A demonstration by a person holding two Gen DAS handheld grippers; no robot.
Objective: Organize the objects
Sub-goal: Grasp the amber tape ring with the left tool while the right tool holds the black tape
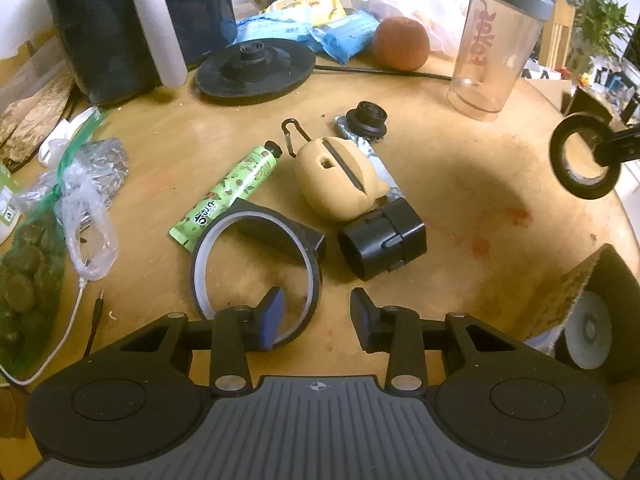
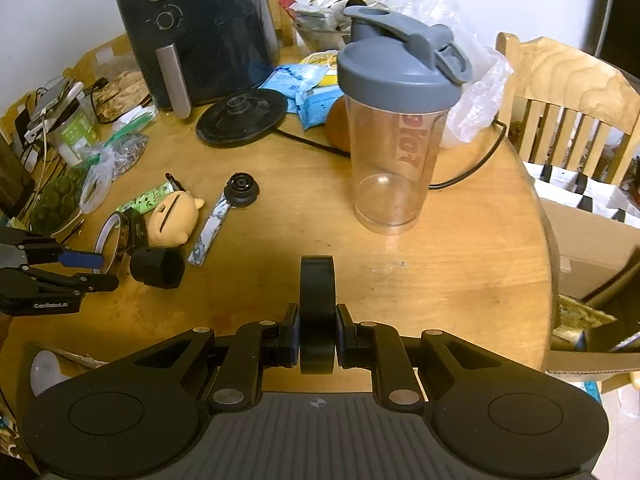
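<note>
Tape roll, black (image 2: 317, 312): clamped edge-on between the pads of the right gripper (image 2: 317, 338), lifted clear of the round wooden table (image 2: 460, 280); in the left wrist view it hangs at far right (image 1: 585, 157).

Tape ring, thin, pale-lined (image 1: 256, 276): flat on the table, its near right rim between the fingers of the left gripper (image 1: 316, 318). Jaws partly apart; the left blue pad (image 1: 272, 316) sits inside the ring, the right finger outside. Whether a pad presses the rim cannot be told.

Black cylindrical cap (image 1: 380, 240): just right of the ring.

Tan pouch with slit and carabiner (image 1: 340, 178): beyond the cap, lying on a marbled strip (image 2: 210, 228).

Green tube (image 1: 228, 192): left of the pouch, tilted, its near end touching the ring.

Small black round lens-like part (image 1: 368, 120): on the strip's far end.

Clear shaker bottle, grey lid (image 2: 394, 120): upright, far right.

Kettle base (image 1: 256, 68), orange (image 1: 402, 42), air fryer (image 2: 200, 32): far side.
</note>
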